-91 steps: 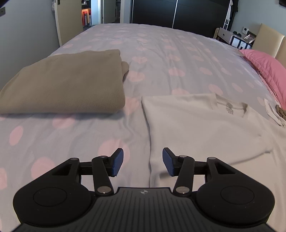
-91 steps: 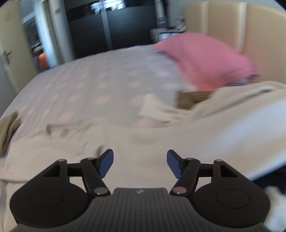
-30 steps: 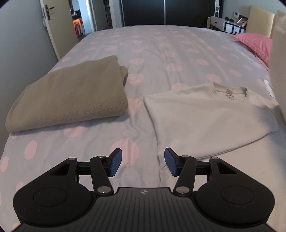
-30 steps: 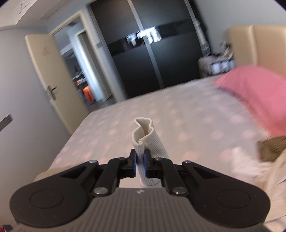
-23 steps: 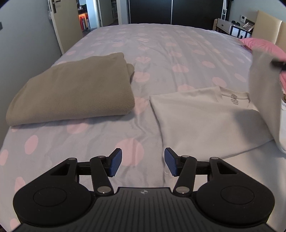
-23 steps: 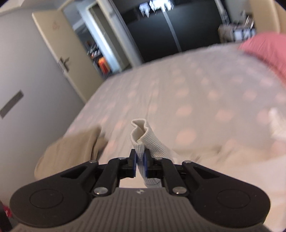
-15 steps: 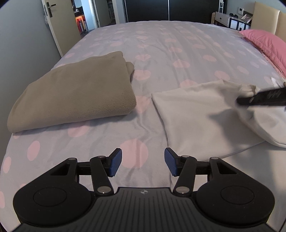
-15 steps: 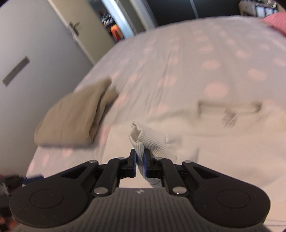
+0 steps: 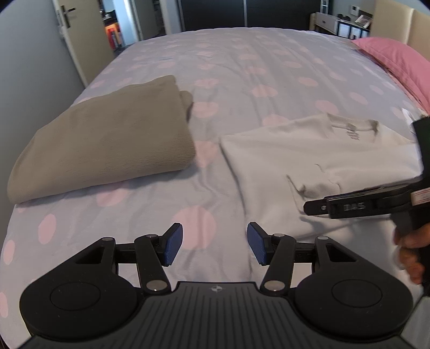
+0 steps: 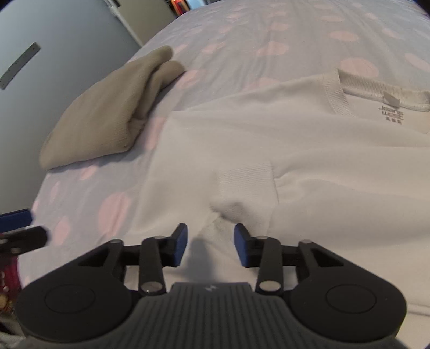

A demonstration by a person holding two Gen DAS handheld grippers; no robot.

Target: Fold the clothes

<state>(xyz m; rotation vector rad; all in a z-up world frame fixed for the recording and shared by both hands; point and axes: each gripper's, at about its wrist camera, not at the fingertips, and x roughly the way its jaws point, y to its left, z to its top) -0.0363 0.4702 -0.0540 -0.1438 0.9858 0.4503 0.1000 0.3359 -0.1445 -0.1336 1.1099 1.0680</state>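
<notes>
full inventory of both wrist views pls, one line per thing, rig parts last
white sweatshirt: 1, white, on the bed, sleeve cuff folded onto its front
folded garment: 1, olive-beige, beside the sweatshirt, apart from it
bedspread: 1, pale lilac with pink dots, under both garments
pillow: 1, pink, at the bed's far right corner
door: 1, cream, left background
wardrobe: 1, black, behind the bed
left gripper: 1, black with blue pads, open over the bedspread, holding nothing
right gripper: 1, same build, jaws just opened, sleeve released
hand: 1, on the right gripper's handle
</notes>
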